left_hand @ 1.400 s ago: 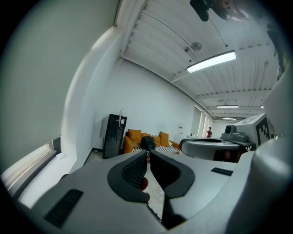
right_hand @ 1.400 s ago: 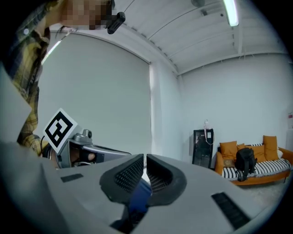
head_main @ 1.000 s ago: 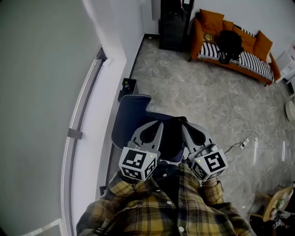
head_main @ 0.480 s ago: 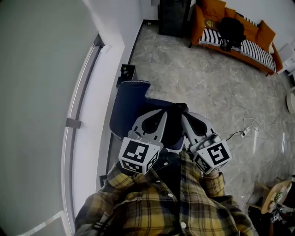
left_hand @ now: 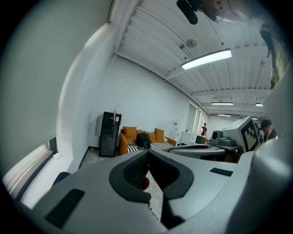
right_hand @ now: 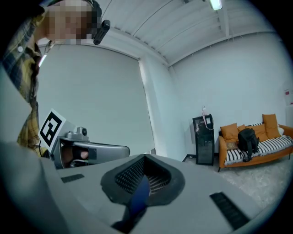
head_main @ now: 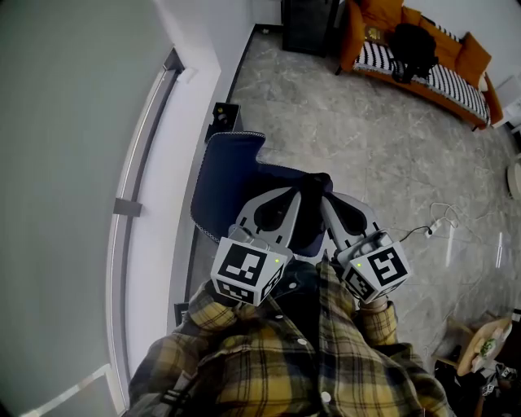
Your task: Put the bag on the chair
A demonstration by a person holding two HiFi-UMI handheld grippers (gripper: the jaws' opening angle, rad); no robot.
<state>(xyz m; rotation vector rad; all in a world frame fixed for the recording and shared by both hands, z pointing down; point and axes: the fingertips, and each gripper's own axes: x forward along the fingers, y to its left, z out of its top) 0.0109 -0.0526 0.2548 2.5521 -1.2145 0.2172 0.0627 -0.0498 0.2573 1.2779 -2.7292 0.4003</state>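
Note:
The black bag lies on the orange sofa far across the room, also seen as the bag and the bag in the gripper views. A dark blue chair stands just in front of me by the wall. Both grippers are held close to my chest above the chair's seat. My left gripper is shut with nothing in it, as is my right gripper. Their tips almost meet. The shut left gripper and right gripper point toward the sofa.
A black cabinet stands left of the sofa. A window ledge runs along the left wall, with a small black box on the floor beside it. A power strip and cable lie to the right, and a paper bag at lower right.
The sofa and cabinet have slid up toward the top edge of the head view. Both grippers keep their place in front of my chest and stay shut.

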